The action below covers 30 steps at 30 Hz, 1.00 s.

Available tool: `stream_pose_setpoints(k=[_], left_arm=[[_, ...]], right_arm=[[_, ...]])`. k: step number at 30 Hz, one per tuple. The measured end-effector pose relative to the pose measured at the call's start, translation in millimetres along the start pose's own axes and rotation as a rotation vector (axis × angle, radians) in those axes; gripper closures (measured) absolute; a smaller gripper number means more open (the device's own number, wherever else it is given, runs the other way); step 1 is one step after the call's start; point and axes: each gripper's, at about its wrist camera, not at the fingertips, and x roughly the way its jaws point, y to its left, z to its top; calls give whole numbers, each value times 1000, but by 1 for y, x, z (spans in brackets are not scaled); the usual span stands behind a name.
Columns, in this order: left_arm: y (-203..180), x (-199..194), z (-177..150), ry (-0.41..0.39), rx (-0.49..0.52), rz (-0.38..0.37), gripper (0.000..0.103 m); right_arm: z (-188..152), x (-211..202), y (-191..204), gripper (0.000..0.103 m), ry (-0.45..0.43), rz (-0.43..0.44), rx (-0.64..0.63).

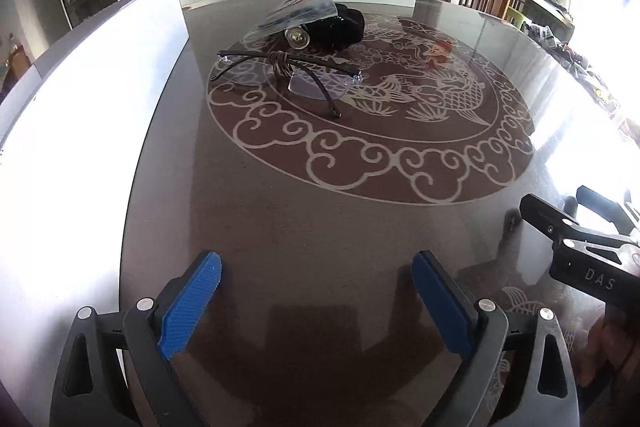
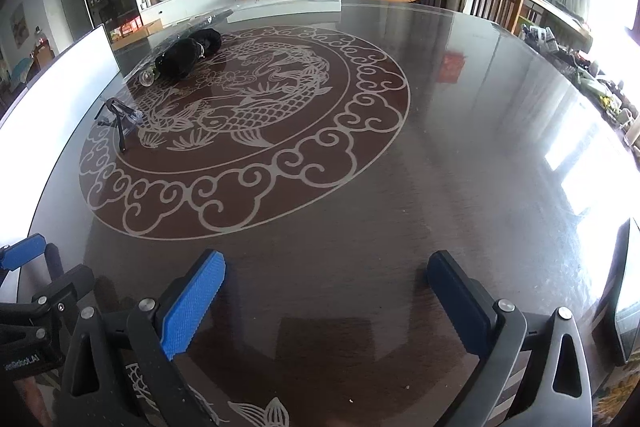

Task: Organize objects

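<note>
Now, from the left wrist: left gripper spread wide over bare table, nothing between the pads; glasses far ahead on the fish medallion, black bundle behind, perhaps a pouch. Over to the right wrist: right gripper likewise agape, empty; glasses far off left.

glossy glass table, ribbed blue rubber pads.
</note>
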Motion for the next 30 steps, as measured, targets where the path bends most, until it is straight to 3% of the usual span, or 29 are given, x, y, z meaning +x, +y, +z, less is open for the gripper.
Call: stream_pose_setpoints(k=[4, 7, 10, 13, 15, 18, 21, 24, 28, 30], left_arm=[[1, 2, 13, 11, -23, -19, 6], [3, -8, 41, -30, -47, -39, 6], [11, -22, 105, -85, -112, -93, 6], [21, -5, 182, -65, -153, -181, 6], [26, 21, 225, -36, -127, -168, 6], [29, 73, 267, 40, -57, -87, 6], [36, 121, 284, 134, -29, -61, 6], [46, 154, 291, 189, -79, -47, 6], [61, 181, 296, 207, -218, -93, 3], [62, 179, 299, 160, -240, -136, 10]], right_arm=[[-1, 1, 3, 0, 2, -1, -4], [-1, 1, 3, 0, 2, -1, -4], [-1, 1, 3, 0, 2, -1, -4], [-1, 1, 3, 0, 2, -1, -4], [-1, 1, 3, 0, 2, -1, -4], [-1, 1, 3, 0, 2, -1, -4], [-1, 2, 4, 0, 3, 2, -7], [-1, 2, 6, 0, 3, 6, -13], [-1, 2, 8, 0, 3, 9, -16], [-1, 2, 8, 0, 4, 11, -19]])
